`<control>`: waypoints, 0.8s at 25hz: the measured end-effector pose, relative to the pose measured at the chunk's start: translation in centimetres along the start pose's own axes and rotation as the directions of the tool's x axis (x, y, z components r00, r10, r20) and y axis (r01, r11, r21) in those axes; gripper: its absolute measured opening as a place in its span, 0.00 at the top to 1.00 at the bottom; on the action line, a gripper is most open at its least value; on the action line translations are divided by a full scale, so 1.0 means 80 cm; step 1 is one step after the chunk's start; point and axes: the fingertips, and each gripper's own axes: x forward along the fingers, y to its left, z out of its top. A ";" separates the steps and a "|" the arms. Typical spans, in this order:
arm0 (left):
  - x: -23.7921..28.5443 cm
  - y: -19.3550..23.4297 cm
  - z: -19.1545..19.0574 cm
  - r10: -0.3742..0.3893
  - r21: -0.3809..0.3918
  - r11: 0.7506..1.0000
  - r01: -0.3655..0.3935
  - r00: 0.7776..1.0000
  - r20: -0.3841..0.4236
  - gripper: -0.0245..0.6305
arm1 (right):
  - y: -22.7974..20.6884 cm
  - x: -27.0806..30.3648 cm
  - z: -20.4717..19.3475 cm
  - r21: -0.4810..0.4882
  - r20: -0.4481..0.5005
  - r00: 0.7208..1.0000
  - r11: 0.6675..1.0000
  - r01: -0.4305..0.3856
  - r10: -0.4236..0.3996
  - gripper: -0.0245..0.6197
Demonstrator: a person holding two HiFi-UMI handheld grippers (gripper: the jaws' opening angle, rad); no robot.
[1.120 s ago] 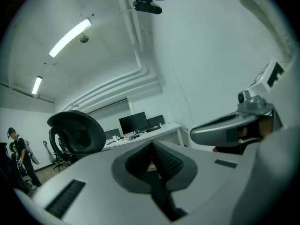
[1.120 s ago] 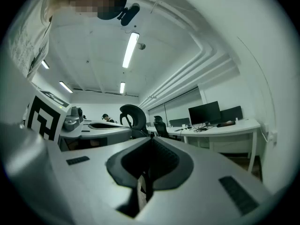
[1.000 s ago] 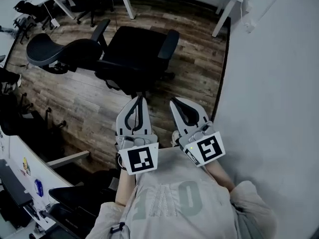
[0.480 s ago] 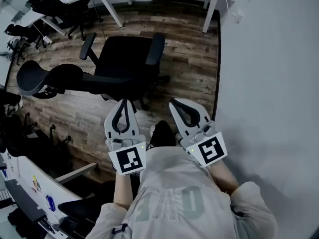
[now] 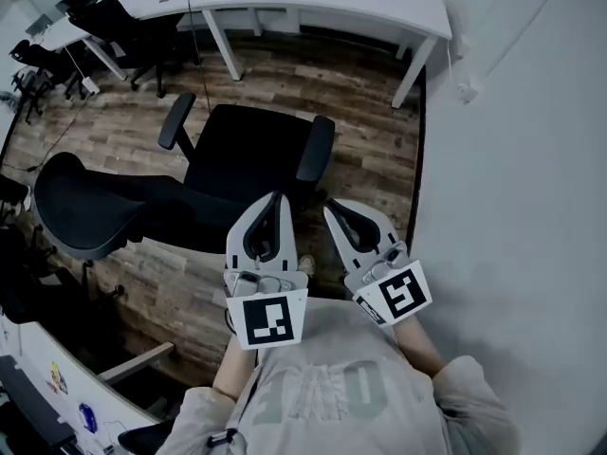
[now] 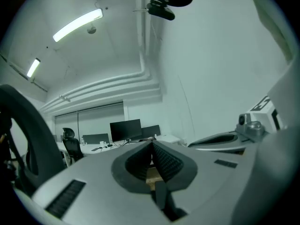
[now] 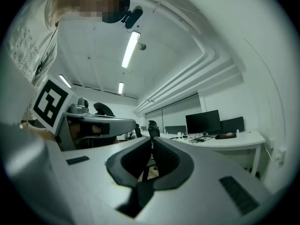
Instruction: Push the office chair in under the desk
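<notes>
The black office chair (image 5: pixel 254 154) stands on the wood floor with its seat facing the white desk (image 5: pixel 313 3) at the top of the head view. Its backrest (image 5: pixel 85 207) leans out to the left. My left gripper (image 5: pixel 277 197) is shut and empty, its tip at the seat's near edge; whether it touches I cannot tell. My right gripper (image 5: pixel 329 205) is also shut and empty, just right of the seat below the right armrest (image 5: pixel 316 148). In the left gripper view the shut left gripper (image 6: pixel 152 144) points at the desk with monitors (image 6: pixel 124 130).
A pale wall (image 5: pixel 522 159) runs along the right. More black chairs (image 5: pixel 123 17) stand at the far left by the desk. Another desk edge (image 5: pixel 38 387) lies at the bottom left. The desk's leg (image 5: pixel 410 69) stands near the wall.
Both grippers have moved forward towards the chair, still shut. The white desk has come further into view at the top, and the chair's backrest now looks larger at the left.
</notes>
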 end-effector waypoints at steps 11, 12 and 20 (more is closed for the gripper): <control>0.094 0.030 0.012 -0.035 -0.083 0.996 0.034 0.999 -0.017 0.94 | -0.042 0.105 0.014 -0.014 0.008 1.000 1.000 0.000 0.000 0.92; 0.099 0.033 0.011 -0.023 -0.093 0.995 0.021 1.000 -0.021 0.94 | -0.046 0.108 0.012 -0.005 0.005 1.000 1.000 -0.012 0.012 0.92; 0.123 0.055 0.010 0.119 -0.051 0.991 -0.123 0.991 -0.064 0.94 | -0.050 0.129 0.015 0.034 0.008 0.984 0.984 -0.176 0.176 0.92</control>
